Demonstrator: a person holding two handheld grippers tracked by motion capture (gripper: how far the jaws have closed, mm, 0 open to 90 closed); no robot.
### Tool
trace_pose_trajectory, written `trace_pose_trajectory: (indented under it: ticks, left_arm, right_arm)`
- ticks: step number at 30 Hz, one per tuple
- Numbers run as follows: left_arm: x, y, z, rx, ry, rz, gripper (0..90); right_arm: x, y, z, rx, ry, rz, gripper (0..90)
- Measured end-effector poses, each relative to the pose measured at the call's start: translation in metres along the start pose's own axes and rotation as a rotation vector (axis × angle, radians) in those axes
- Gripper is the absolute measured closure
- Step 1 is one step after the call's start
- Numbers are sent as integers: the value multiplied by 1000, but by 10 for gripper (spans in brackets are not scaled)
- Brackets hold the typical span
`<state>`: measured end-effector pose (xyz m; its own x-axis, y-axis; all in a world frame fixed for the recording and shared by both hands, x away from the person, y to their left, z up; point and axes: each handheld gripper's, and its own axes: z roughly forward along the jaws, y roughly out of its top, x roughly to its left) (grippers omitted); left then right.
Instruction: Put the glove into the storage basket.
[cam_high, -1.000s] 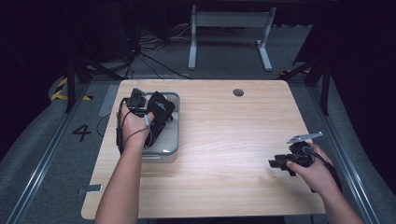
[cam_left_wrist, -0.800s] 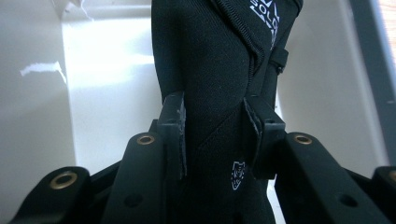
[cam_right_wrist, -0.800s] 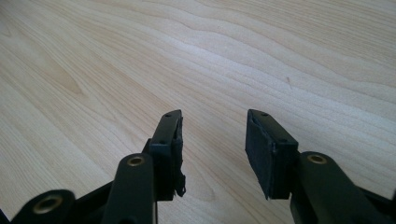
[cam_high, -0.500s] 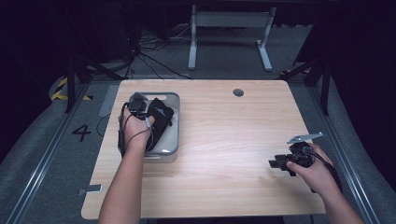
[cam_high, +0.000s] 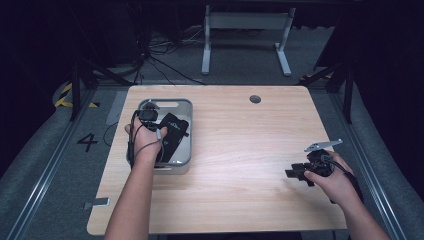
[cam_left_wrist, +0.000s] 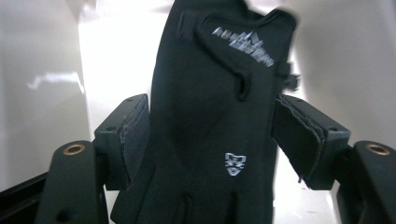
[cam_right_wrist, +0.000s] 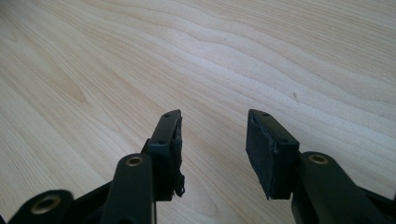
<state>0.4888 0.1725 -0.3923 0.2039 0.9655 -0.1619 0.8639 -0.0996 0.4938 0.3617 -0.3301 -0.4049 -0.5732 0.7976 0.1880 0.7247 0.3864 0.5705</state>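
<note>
Since a second ago: left gripper (cam_high: 148, 116) drawn slightly toward the near side of the grey tray (cam_high: 186, 131), jaws just sprung apart from their pinch on the black glove (cam_high: 171, 135); right gripper (cam_high: 296, 173) unmoved.

At the far left of the table (cam_high: 240, 135): tray standing near the left edge, rounded corners, pale inner walls bright in the left gripper view. Inside it, the glove lying flat along the tray floor, cuff with white lettering (cam_left_wrist: 243, 45) toward the far end, a small white emblem (cam_left_wrist: 235, 164) lower on the back, finger seams at the near edge of that view. Left gripper lowered into the tray from the near side, held by the left hand (cam_high: 145, 140), cable looped around the wrist. Jaws now standing wide, one on either side of the glove (cam_left_wrist: 212, 121); left pad (cam_left_wrist: 135, 135) close against the glove's edge, right pad (cam_left_wrist: 299, 135) just beside the other edge, no squeeze visible on the fabric. Glove between the jaws yet loose, resting on the tray.

Middle of the table: bare wood grain, with a small dark round hole (cam_high: 255, 99) near the far edge.

At the right, near the near-right corner: right gripper held low over the wood by the right hand (cam_high: 332, 180), grey three-cornered plate (cam_high: 322, 145) on top, jaws pointing leftward across the table. Seen from its own camera, right gripper (cam_right_wrist: 212, 140) with a clear gap between the pads, nothing held, plain wood (cam_right_wrist: 233, 56) beneath. Well apart from tray and glove.
</note>
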Motion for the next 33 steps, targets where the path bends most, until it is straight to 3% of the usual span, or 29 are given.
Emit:
trace_pose_trajectory:
  ticks: [7,13,18,24,28,31,33]
  left_arm:
    - [-19,-7,-35,-94,-29,80,301]
    - [-41,-22,-65,-122,-84,175,299]
    - [-57,-39,-84,-127,-209,244,312]
    - [-77,-61,-94,-119,-264,344,308]
    - [-86,-74,-97,-121,-315,389,307]
    - [-91,-84,-96,-108,-380,424,308]
    - [-93,-90,-95,-97,-392,446,315]
  right_arm:
    - [0,4,1,-4,5,-6,563]
    - [0,7,3,-1,7,-10,563]
    - [-1,7,1,-11,9,-9,558]
    - [-4,5,1,-7,10,-8,554]
    - [-7,2,0,-7,3,-7,551]
    - [-7,1,-1,-6,7,-8,547]
    - [-8,0,-1,-2,8,-7,547]
